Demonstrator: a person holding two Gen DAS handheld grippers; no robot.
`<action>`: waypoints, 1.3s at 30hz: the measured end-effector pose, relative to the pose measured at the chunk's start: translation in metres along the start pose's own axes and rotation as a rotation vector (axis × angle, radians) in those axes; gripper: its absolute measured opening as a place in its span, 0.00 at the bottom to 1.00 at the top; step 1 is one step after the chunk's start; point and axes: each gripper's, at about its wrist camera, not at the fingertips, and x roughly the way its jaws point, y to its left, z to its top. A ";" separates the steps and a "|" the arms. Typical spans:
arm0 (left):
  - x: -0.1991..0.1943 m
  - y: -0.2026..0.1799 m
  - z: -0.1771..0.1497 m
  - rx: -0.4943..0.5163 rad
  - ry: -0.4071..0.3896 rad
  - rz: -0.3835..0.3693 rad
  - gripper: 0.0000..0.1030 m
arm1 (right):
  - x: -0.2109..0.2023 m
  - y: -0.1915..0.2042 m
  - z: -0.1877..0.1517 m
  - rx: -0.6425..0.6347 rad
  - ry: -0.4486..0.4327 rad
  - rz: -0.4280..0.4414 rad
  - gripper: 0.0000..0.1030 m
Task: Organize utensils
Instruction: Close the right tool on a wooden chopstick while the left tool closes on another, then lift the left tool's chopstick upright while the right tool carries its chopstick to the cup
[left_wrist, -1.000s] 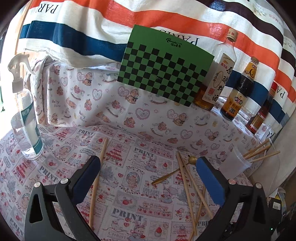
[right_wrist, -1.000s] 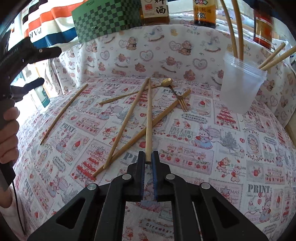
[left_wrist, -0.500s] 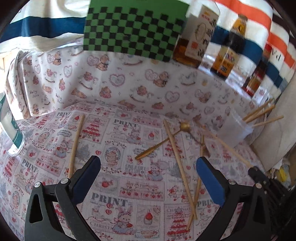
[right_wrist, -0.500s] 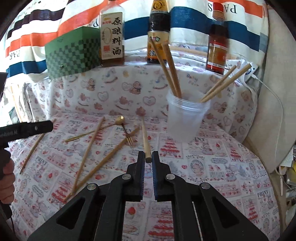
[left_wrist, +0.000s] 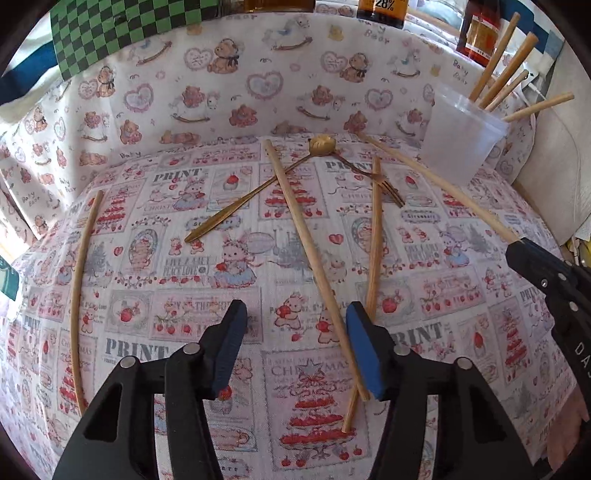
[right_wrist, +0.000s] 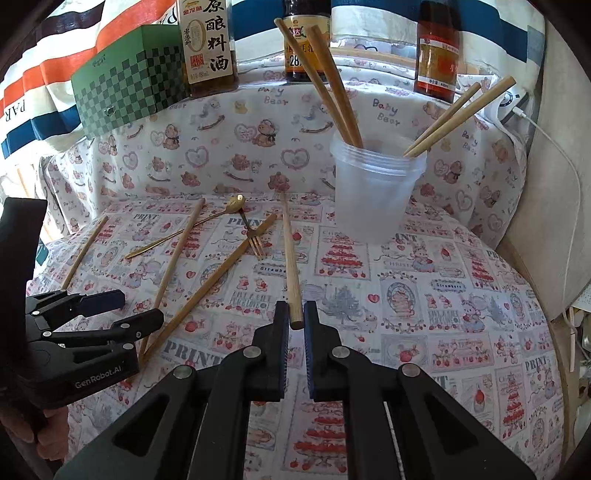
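Observation:
My right gripper is shut on a wooden chopstick and holds it pointing toward the clear plastic cup, which has several chopsticks standing in it. The held chopstick and the cup also show in the left wrist view. My left gripper is open low over the cloth, its jaws either side of two loose chopsticks that cross there. A gold spoon, a gold fork and another chopstick lie on the cloth.
A green checkered box and three sauce bottles stand on the raised ledge behind. A white cable runs down the right side. The cloth-covered step rises behind the utensils.
My left gripper dropped down and forward over the crossed chopsticks and narrowed its jaws. My right gripper lifted its chopstick and carried it toward the cup.

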 end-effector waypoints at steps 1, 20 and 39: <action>0.001 -0.004 -0.001 0.013 -0.006 0.011 0.46 | 0.003 0.000 -0.001 0.000 0.015 0.001 0.08; -0.035 0.034 0.007 -0.109 -0.196 -0.064 0.04 | -0.021 -0.001 0.000 0.020 -0.174 0.082 0.08; -0.124 0.060 -0.003 -0.183 -0.630 -0.101 0.04 | -0.076 -0.014 0.001 0.093 -0.450 0.150 0.08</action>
